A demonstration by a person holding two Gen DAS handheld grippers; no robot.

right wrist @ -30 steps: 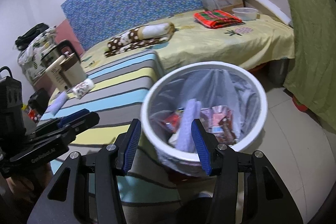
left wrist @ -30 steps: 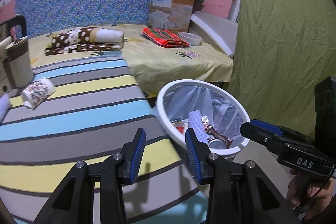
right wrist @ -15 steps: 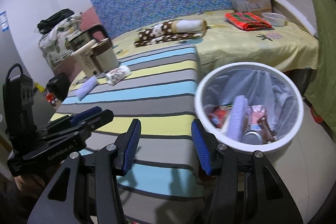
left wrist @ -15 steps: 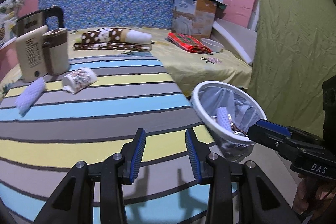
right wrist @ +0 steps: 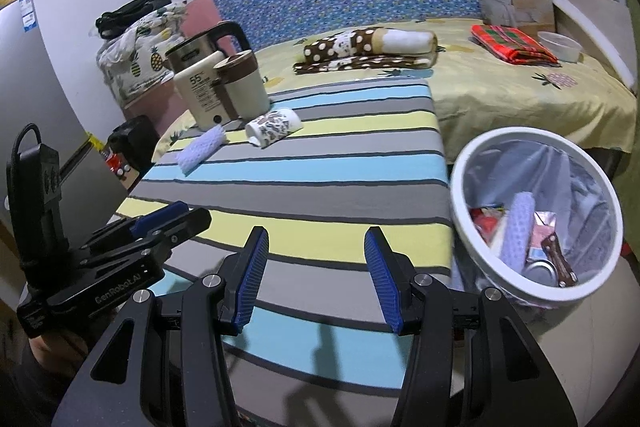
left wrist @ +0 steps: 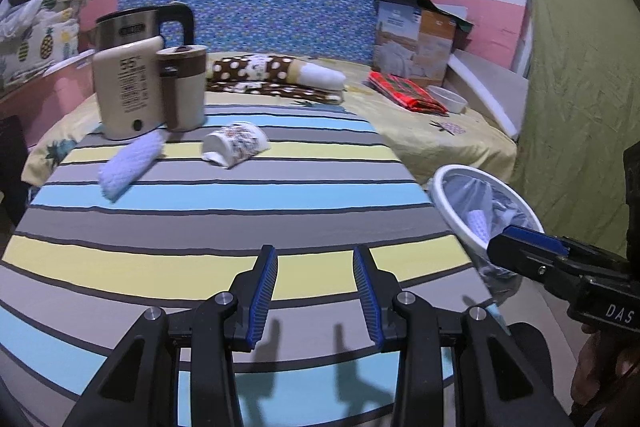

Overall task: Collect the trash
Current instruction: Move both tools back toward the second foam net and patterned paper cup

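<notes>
between pickups: left gripper [left wrist: 314, 289] and right gripper [right wrist: 316, 277], both spread apart and empty, hover over the striped tablecloth [left wrist: 224, 219]; remaining trash, a foam sleeve [left wrist: 130, 163] and tipped paper cup [left wrist: 235, 143], lies centre-left, the bin [right wrist: 536, 223] at right; next, likely reach forward for one.

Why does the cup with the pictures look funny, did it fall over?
Yes, tipped over. The patterned cup lies on its side on the striped cloth, its open mouth facing sideways.
</notes>
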